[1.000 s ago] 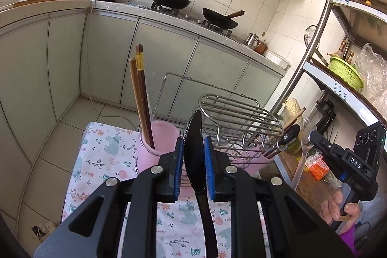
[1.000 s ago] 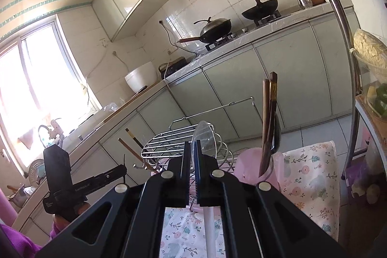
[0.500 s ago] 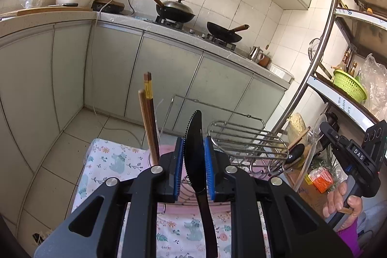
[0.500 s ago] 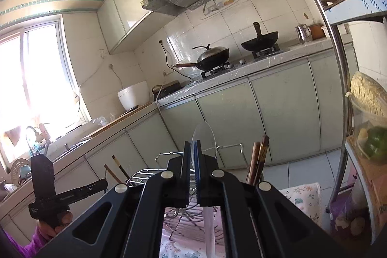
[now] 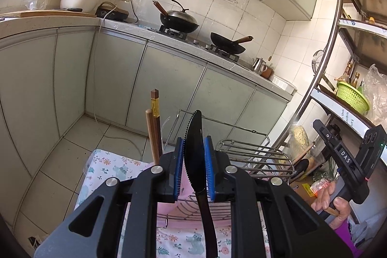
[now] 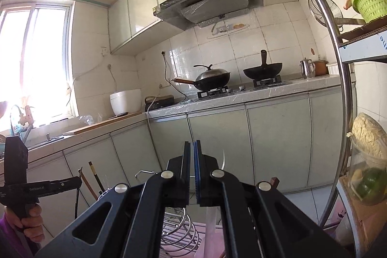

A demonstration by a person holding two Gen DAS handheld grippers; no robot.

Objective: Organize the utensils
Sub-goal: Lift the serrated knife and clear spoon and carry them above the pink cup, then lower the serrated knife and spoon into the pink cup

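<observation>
My left gripper [image 5: 193,161] is shut on a black plastic knife [image 5: 193,134], serrated blade up and handle hanging below the blue pads. Just behind it, brown chopsticks [image 5: 154,127] stand in a pink cup [image 5: 186,187]. To the right lies a wire rack [image 5: 254,156]. My right gripper [image 6: 192,161] is shut on a clear plastic spoon [image 6: 211,217]; its bowl edge shows right of the fingers. In the left wrist view the right gripper [image 5: 318,125] is held up at the right by a hand [image 5: 333,204]. The left gripper [image 6: 77,181] appears at the right wrist view's left edge.
A floral cloth [image 5: 104,166] covers the small table under the cup and rack. A steel shelf pole [image 5: 309,98] with a green basket [image 5: 353,96] stands at the right. Kitchen cabinets [image 5: 169,88] and two woks on the stove lie beyond.
My right gripper has risen and rolled, so the rack and cup dropped low in its view and the spoon bowl now leans right. The left gripper tipped up slightly, knife still gripped.
</observation>
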